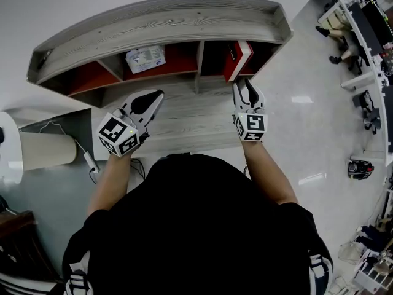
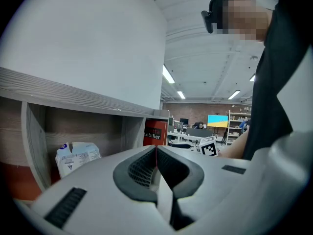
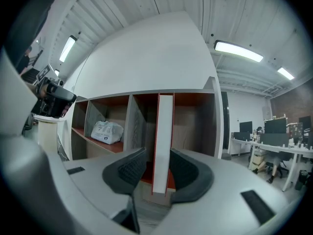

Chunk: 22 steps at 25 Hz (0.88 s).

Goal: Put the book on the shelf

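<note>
One red-covered book (image 1: 239, 59) stands upright in the right-hand compartment of a grey wooden shelf (image 1: 159, 23), its white page edge facing outward. A person (image 1: 196, 226) in a black top holds the right gripper (image 1: 246, 83) almost level at the book's lower end. Its jaws are partly apart, with the page edge between them. In the right gripper view, the left-hand pad (image 3: 128, 173) stands clear of the book, a sliver of shelf showing in the gap. The right-hand pad (image 3: 190, 176) looks to lie just against the book, though the angle makes contact hard to judge.

The left gripper (image 1: 157, 96) hangs over the shelf's lower board, in front of the compartments further left. Its jaws are closed together with nothing between them. A white packet (image 1: 145, 59) with blue print lies in the middle compartment. Red panels line the insides of the compartments. A pale polished floor (image 1: 307, 72) stretches away to the right of the shelf.
</note>
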Each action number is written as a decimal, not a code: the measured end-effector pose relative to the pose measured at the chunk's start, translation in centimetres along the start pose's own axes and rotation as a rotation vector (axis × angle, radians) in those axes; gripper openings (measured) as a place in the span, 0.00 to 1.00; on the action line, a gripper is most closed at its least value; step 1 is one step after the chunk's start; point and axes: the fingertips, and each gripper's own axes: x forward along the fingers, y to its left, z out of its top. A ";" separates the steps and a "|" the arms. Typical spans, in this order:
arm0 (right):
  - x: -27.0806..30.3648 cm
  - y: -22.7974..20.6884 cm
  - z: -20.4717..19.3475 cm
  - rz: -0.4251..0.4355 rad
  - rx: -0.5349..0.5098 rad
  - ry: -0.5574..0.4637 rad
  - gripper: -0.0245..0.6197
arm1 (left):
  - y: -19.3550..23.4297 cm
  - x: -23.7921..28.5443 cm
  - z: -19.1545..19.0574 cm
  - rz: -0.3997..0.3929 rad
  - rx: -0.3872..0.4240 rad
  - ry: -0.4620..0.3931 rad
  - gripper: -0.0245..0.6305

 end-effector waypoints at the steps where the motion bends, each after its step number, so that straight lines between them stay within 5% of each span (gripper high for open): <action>1: -0.3 0.0 0.0 0.002 0.003 0.001 0.28 | -0.3 -0.1 0.0 0.000 -0.001 -0.001 0.07; 22: -7.4 -0.9 1.9 0.040 0.020 -0.018 0.12 | -6.3 -1.5 -0.4 0.009 -0.001 -0.029 0.07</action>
